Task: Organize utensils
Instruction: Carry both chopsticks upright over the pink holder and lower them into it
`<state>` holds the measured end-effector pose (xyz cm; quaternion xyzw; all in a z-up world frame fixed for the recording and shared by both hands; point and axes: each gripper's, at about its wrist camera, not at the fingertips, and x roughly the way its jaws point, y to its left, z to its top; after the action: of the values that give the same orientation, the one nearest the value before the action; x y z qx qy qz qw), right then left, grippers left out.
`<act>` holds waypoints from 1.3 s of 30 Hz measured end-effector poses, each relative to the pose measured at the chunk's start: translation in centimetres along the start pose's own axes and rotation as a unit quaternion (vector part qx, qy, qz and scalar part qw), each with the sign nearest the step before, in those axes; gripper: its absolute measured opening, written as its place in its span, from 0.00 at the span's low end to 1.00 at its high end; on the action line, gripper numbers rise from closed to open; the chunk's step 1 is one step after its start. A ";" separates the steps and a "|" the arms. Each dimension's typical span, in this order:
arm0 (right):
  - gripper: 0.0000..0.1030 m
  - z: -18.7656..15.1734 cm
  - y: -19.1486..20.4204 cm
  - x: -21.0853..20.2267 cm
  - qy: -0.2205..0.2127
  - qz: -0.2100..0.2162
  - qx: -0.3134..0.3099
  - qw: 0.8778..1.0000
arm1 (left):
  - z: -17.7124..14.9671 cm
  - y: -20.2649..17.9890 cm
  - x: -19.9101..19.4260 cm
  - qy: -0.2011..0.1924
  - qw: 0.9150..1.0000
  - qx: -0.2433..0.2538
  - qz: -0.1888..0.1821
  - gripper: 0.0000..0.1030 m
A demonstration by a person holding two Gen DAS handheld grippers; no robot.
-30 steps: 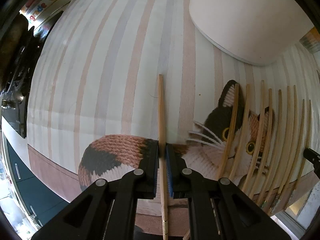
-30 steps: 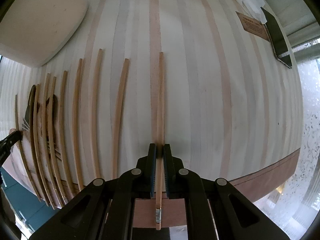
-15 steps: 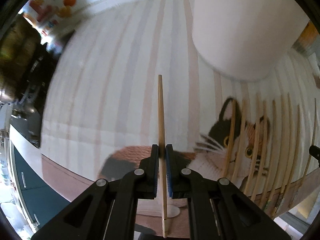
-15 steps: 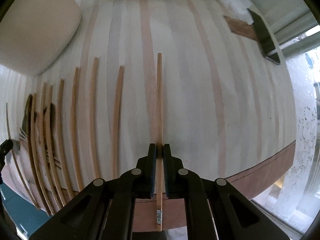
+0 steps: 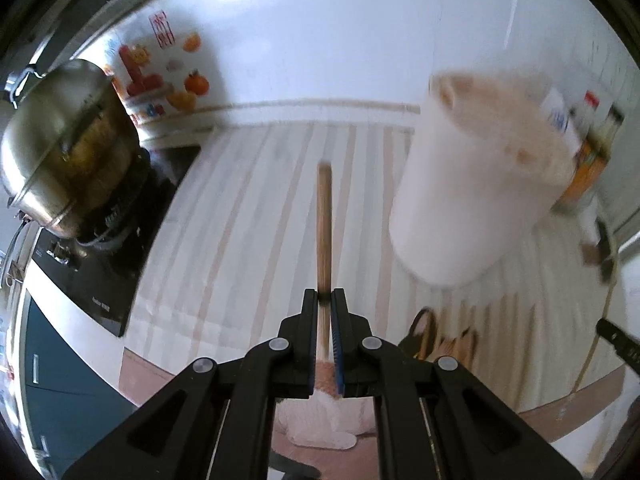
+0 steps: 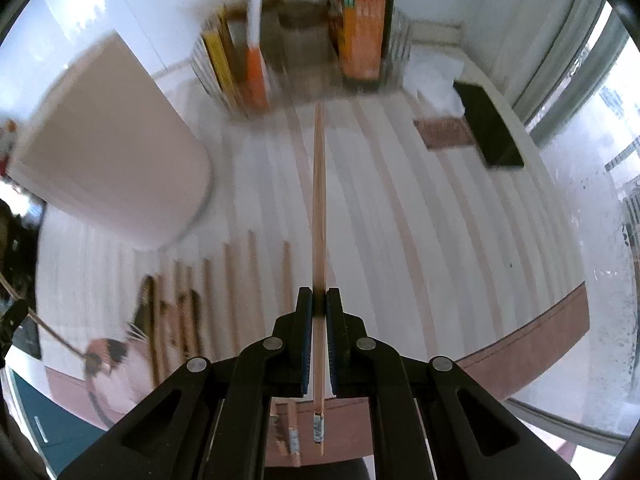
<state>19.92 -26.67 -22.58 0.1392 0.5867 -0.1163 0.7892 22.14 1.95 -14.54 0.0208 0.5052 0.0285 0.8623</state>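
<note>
My left gripper (image 5: pixel 325 298) is shut on a wooden chopstick (image 5: pixel 324 228) and holds it in the air, pointing forward. A tall white holder cup (image 5: pixel 472 208) stands just to its right. My right gripper (image 6: pixel 316 300) is shut on another wooden chopstick (image 6: pixel 319 208), also lifted above the mat. The white cup (image 6: pixel 112 160) shows at the left in the right wrist view. Several more chopsticks (image 6: pixel 228 276) lie in a row on the striped mat (image 6: pixel 420 240), over its cat picture (image 6: pixel 108 350).
A steel pot (image 5: pixel 60 148) sits on a black stove (image 5: pixel 100 264) at the left. Orange boxes (image 6: pixel 360 32) stand at the back of the counter. A black phone (image 6: pixel 488 128) and a small card (image 6: pixel 444 132) lie at the right. The mat's brown edge (image 6: pixel 520 356) runs near me.
Both grippers have risen and tilted up with their chopsticks, away from the mat. The white cup and back wall have come into view.
</note>
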 end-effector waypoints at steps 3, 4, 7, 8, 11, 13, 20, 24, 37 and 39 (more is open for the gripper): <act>0.07 1.2 0.1 -1.6 -0.020 0.019 0.005 1.000 | 1.9 1.2 -2.5 -0.025 0.999 -0.026 -0.021 0.04; 0.07 1.8 0.3 -2.2 -0.030 0.029 0.008 0.999 | 2.4 1.3 -3.2 -0.033 0.999 -0.032 -0.026 0.04; 0.07 3.0 1.3 -4.6 -0.059 0.058 0.011 0.997 | 5.0 2.4 -6.4 -0.070 0.995 -0.053 -0.045 0.04; 0.07 3.5 1.8 -5.3 -0.068 0.068 0.011 0.995 | 5.8 2.6 -7.5 -0.082 0.994 -0.058 -0.050 0.04; 0.07 5.5 3.5 -8.3 -0.104 0.102 0.007 0.989 | 8.3 3.3 -10.5 -0.115 0.988 -0.070 -0.069 0.04; 0.07 6.9 4.5 -9.8 -0.123 0.118 0.005 0.985 | 9.8 3.2 -11.9 -0.134 0.985 -0.074 -0.078 0.04; 0.07 13.2 8.1 -12.9 -0.185 0.147 0.001 0.972 | 15.2 1.4 -13.3 -0.152 0.978 -0.071 -0.121 0.04; 0.07 17.1 9.7 -12.0 -0.191 0.166 0.015 0.967 | 17.1 -0.1 -11.2 -0.128 0.979 -0.071 -0.139 0.04; 0.07 23.4 12.4 -6.5 -0.217 0.177 0.026 0.960 | 18.1 -4.6 -5.7 -0.059 0.987 -0.035 -0.142 0.04; 0.07 23.4 12.6 -5.9 -0.216 0.177 0.022 0.960 | 18.0 -4.9 -5.3 -0.049 0.988 -0.029 -0.143 0.04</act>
<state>43.49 -23.09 -9.53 0.2296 0.3652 -0.0148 0.9021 35.34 -3.44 -1.45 -0.0757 0.4589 -0.0816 0.8815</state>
